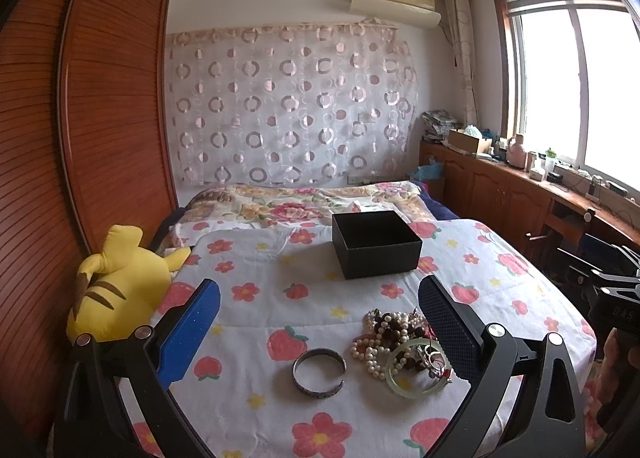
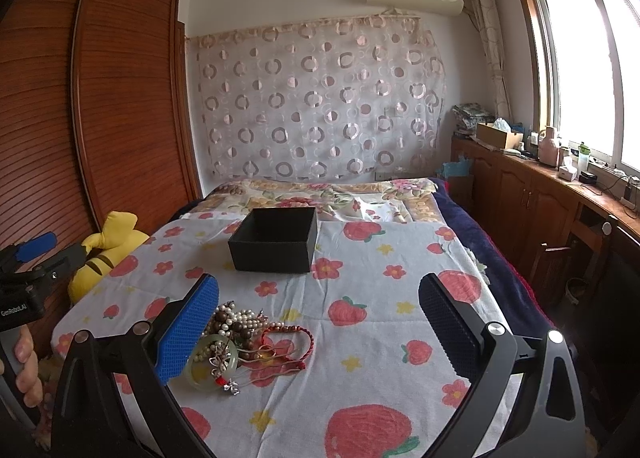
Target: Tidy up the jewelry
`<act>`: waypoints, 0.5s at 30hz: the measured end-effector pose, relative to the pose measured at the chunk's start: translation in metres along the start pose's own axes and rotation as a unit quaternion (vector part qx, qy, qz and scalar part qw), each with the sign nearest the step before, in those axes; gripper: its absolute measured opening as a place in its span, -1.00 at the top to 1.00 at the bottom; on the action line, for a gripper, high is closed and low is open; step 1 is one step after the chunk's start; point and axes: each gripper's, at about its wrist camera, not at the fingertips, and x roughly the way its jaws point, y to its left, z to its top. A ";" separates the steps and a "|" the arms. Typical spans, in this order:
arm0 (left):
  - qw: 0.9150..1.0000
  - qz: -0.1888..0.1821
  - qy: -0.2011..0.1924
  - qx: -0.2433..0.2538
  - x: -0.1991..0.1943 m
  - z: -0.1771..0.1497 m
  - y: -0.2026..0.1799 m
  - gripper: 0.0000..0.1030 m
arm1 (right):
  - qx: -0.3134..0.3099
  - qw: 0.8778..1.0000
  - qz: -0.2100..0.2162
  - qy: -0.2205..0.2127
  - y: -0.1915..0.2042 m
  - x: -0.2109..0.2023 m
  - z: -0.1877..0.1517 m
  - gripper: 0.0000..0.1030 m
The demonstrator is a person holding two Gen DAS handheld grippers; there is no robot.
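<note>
Hovering over the bed, both grippers have their jaws wide apart and hold nothing, so I judge the work is only at its beginning: choosing the first piece to lift.

The left gripper looks down on the jewelry. A silver bangle lies alone on the flowered sheet between its fingers, a little nearer than the tips. Just beside the bangle, toward the right finger, is the tangled pile of pearl and wooden bead strands, with a pale green jade bangle resting against it. The black box stands open and looks empty, further ahead of the fingertips and well apart from the pile.

For the right gripper the same pile sits by its left finger, and a red braided cord spreads from it toward the middle of the gap.

The next move probably calls for lowering the left gripper around the silver bangle, because it is separate and easy to pinch at the rim. The strands are knotted together, so pulling one may drag others
</note>
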 end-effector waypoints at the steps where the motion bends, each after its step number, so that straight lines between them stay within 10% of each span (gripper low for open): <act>1: 1.000 -0.001 0.000 0.000 0.004 -0.003 0.001 -0.86 | 0.000 1.000 0.000 0.000 0.000 0.000 0.000 -0.96; 15: 1.000 -0.001 -0.001 0.000 0.004 -0.003 0.001 -0.86 | 0.001 1.000 -0.002 0.000 0.000 0.001 0.001 -0.96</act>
